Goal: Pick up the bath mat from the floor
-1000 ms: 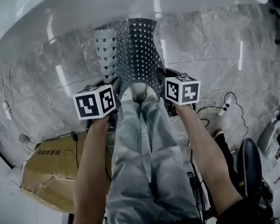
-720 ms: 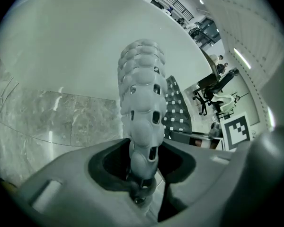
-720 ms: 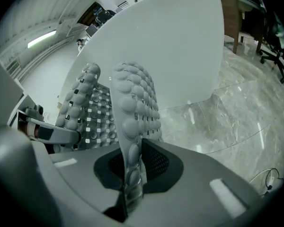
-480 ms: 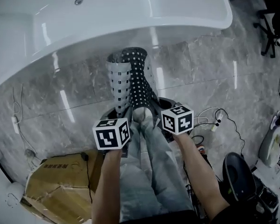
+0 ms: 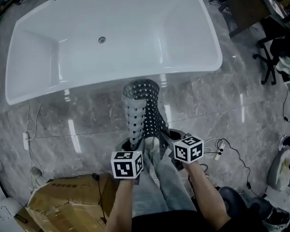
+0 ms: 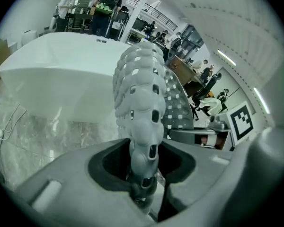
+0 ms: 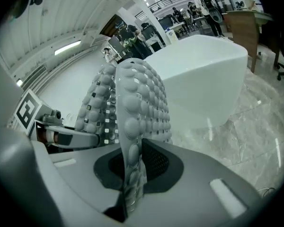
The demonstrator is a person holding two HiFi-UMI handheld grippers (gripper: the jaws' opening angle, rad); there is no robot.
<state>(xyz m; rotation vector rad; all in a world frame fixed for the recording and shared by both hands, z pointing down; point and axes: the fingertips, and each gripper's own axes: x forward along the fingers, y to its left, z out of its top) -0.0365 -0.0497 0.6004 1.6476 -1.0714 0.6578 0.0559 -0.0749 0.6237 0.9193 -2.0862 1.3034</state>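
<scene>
Since a second ago the whole bathtub (image 5: 111,37) has come into the head view, where before only its near rim showed, and the grippers and their load look smaller against the floor. I read this as the person having straightened up, taking the mat along.

The bath mat (image 5: 144,112) hangs as a folded, perforated sheet on the near side of the bathtub, its far end reaching towards the tub's near rim. It appears clear of the marble floor (image 5: 222,110), though the steep downward view does not settle that. If so, the pickup itself is essentially done and only the carrying remains.

The left gripper (image 6: 142,174) has its jaws clamped on a bunched, knobbly edge of the mat. The right gripper (image 7: 131,174) has its jaws pressed nearly together on a thinner edge. Both forearms reach forward side by side on the near side of the bathtub, the two marker cubes close together and level, with the mat's gripped end between them.
</scene>
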